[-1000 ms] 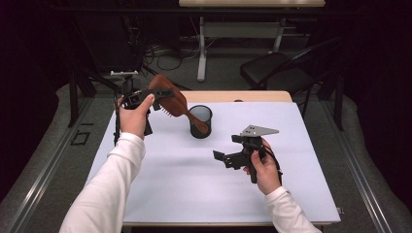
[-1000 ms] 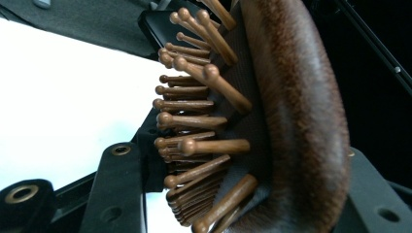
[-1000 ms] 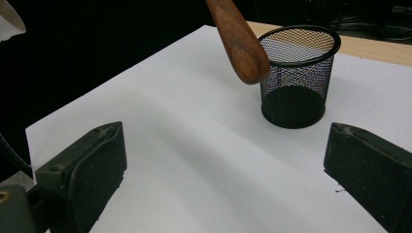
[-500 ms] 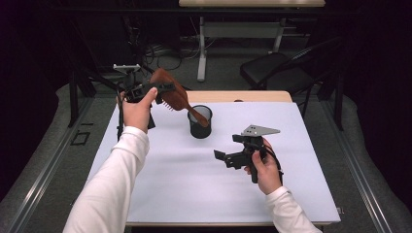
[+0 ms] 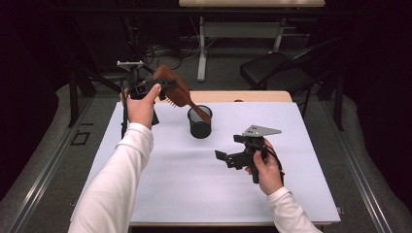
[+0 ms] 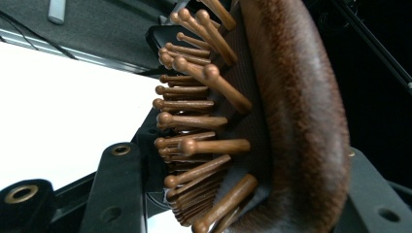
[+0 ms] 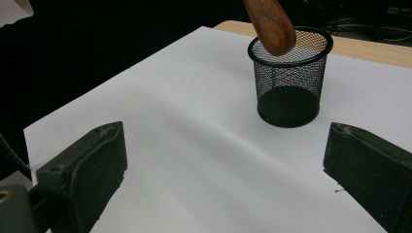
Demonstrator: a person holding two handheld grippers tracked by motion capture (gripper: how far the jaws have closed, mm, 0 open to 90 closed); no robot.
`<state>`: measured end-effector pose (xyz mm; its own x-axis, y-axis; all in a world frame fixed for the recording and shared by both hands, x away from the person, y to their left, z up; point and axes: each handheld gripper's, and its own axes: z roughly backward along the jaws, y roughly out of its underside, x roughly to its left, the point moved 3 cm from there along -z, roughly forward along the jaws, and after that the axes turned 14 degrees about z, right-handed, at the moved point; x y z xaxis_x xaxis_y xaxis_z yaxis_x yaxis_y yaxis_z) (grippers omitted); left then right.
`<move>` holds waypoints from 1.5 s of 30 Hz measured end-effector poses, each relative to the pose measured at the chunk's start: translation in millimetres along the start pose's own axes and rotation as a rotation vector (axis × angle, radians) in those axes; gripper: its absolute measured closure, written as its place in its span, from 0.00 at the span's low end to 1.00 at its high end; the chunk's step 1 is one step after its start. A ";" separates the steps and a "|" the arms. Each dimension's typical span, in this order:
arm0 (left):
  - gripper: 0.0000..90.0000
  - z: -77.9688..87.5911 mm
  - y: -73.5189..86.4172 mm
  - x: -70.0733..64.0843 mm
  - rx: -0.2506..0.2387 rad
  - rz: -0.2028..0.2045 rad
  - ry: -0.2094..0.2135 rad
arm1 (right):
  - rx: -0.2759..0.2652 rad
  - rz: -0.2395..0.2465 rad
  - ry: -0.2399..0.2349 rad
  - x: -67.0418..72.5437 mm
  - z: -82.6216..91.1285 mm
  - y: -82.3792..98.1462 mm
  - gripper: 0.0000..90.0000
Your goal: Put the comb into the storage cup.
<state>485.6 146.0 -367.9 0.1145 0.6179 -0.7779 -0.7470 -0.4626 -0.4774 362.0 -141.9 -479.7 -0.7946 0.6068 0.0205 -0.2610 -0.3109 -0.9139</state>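
Observation:
A brown wooden hairbrush [image 5: 177,90] hangs tilted above the table's back left, my left gripper [image 5: 163,86] shut on its head. In the left gripper view the bristle pins and the curved back of the hairbrush [image 6: 291,111] sit between the jaws of the left gripper [image 6: 243,194]. The handle slopes down to the right, its tip [image 7: 272,22] at the mouth of a black mesh cup [image 5: 200,124]. My right gripper [image 5: 229,147] is held over the table's right half, open, nothing between its jaws. In its own view the right gripper [image 7: 223,170] faces the cup [image 7: 290,82].
A white sheet [image 5: 170,184] covers the table, with a strip of bare wood [image 5: 252,96] along the far edge. Beyond the table stand a dark chair [image 5: 277,73] and the legs of a desk [image 5: 201,53].
My left hand has risen slightly and shifted a little right, drawing the brush handle's end up toward the cup's rim. The right hand has not moved.

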 end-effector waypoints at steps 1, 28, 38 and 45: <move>0.54 -0.9 -0.3 -0.2 -0.003 0.004 0.000 | 0.000 -0.001 0.000 0.0 0.2 0.1 0.02; 0.54 -13.0 -8.4 8.5 -0.071 0.016 -0.059 | -0.006 -0.007 -0.007 -2.3 -0.7 -0.2 0.02; 0.54 -22.0 -10.3 14.6 -0.097 0.026 -0.092 | -0.006 -0.010 -0.008 -2.7 -0.7 0.1 0.02; 0.54 -29.0 -10.0 21.4 -0.122 0.035 -0.102 | -0.009 -0.013 -0.006 -2.8 -0.3 0.5 0.03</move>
<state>514.5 145.4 -391.6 0.0183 0.6583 -0.7525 -0.6638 -0.5548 -0.5015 364.2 -143.5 -480.3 -0.7946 0.6062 0.0345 -0.2662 -0.2967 -0.9171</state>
